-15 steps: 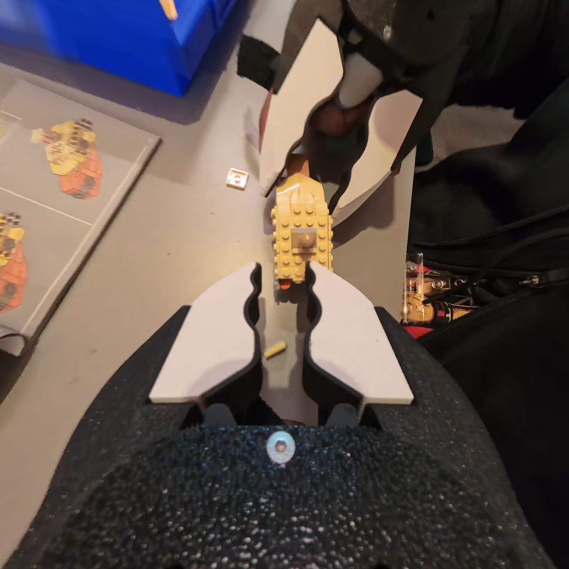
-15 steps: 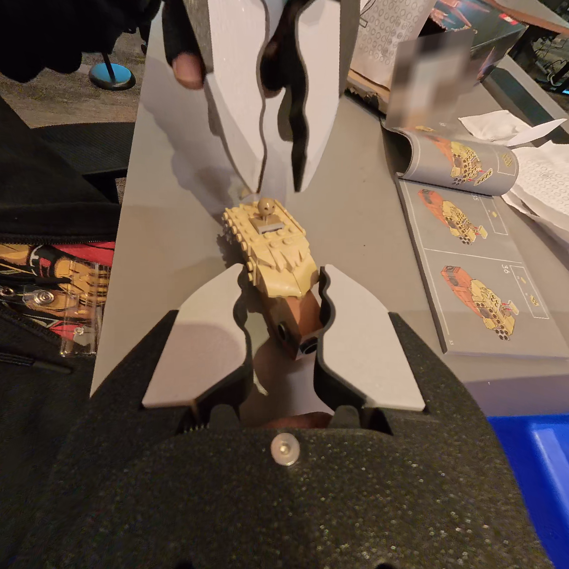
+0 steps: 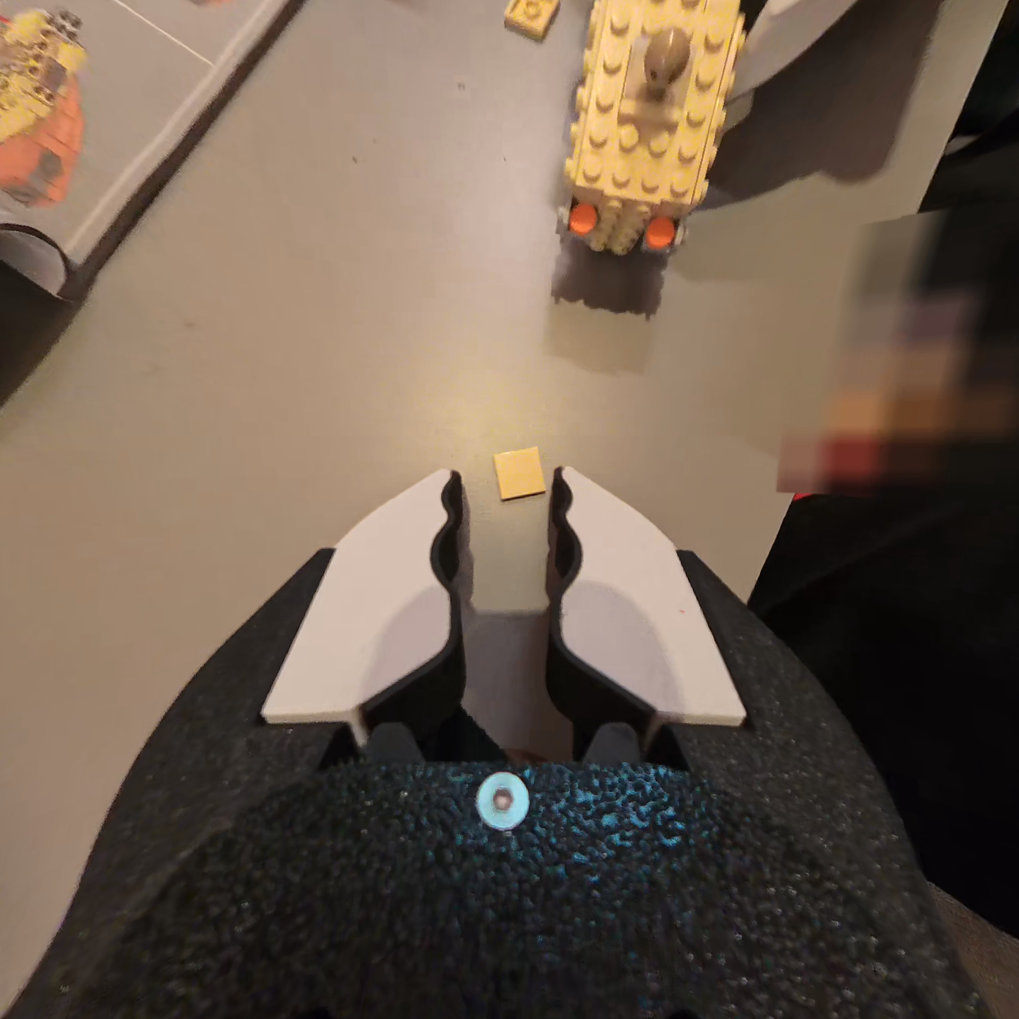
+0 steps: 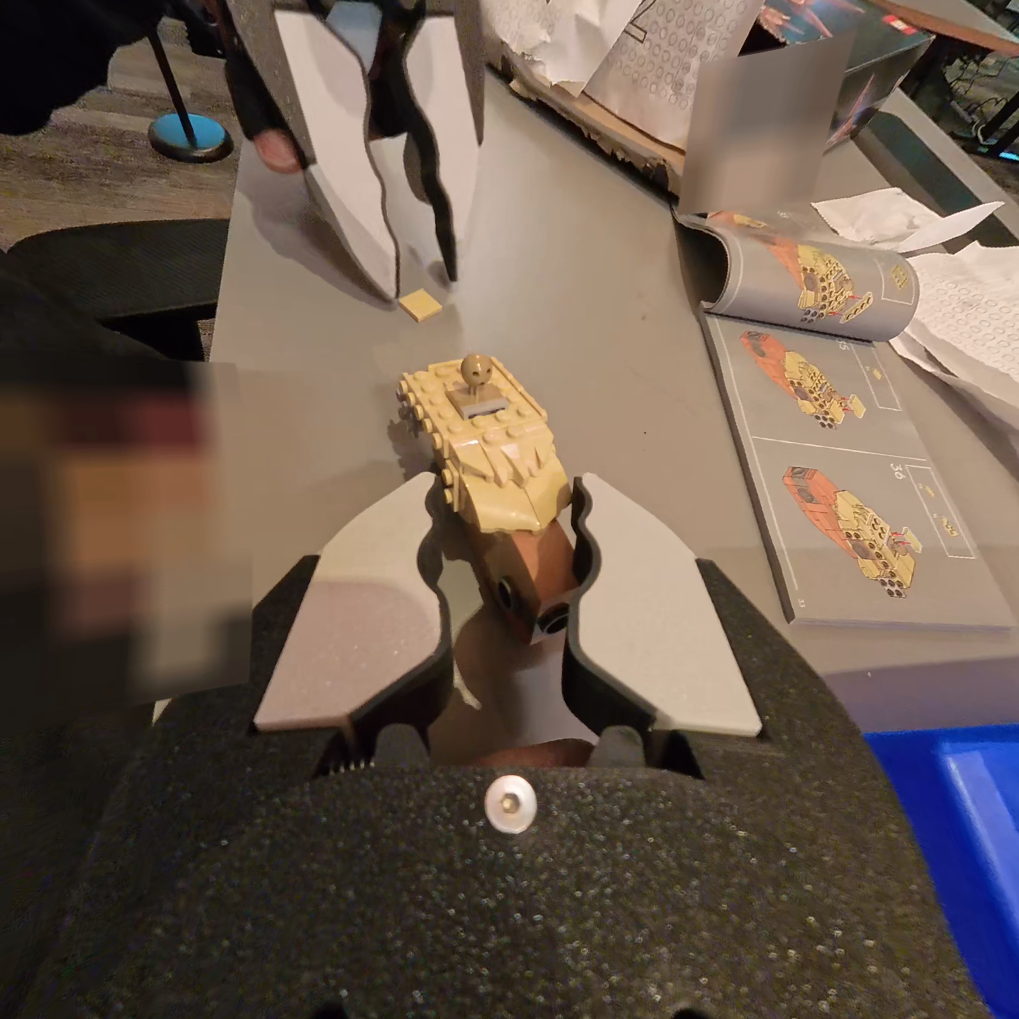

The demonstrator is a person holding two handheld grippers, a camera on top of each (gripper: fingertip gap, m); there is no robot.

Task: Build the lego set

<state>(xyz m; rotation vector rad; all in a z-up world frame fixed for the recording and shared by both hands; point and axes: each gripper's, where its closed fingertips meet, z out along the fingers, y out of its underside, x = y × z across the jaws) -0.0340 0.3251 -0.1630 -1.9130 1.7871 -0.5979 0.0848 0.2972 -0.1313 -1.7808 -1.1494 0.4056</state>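
Down the left wrist view first: the left gripper [image 3: 503, 479] hangs low over the grey table [image 3: 309, 342], jaws parted and grasping nothing, and a small flat tan tile [image 3: 519, 473] lies on the table right at the gap between the fingertips, no contact that I can make out. Far and to the right sits the model [image 3: 642, 118], tan and studded on top with a ball-headed peg standing up and two orange studs on its near end. Another small tan plate [image 3: 530, 15] lies at the far edge, left of the model, and the open booklet [image 3: 110, 82] runs off the far left. Over to the right wrist view: the right gripper [image 4: 504, 485] has its jaws spread around the model's [image 4: 485, 446] brown nose; the right finger looks to touch the brown block, the left finger stands clear of it, so not clenched. Model rests on the table [image 4: 579, 309], pointing away. Beyond it, the left gripper [image 4: 422, 278] comes down tips-first with the tile [image 4: 420, 304] just beside its tips. Right side shows the booklet [image 4: 860, 496], crumpled paper [image 4: 948, 309] past it, and a blue bin [image 4: 959, 827] at the near right corner.
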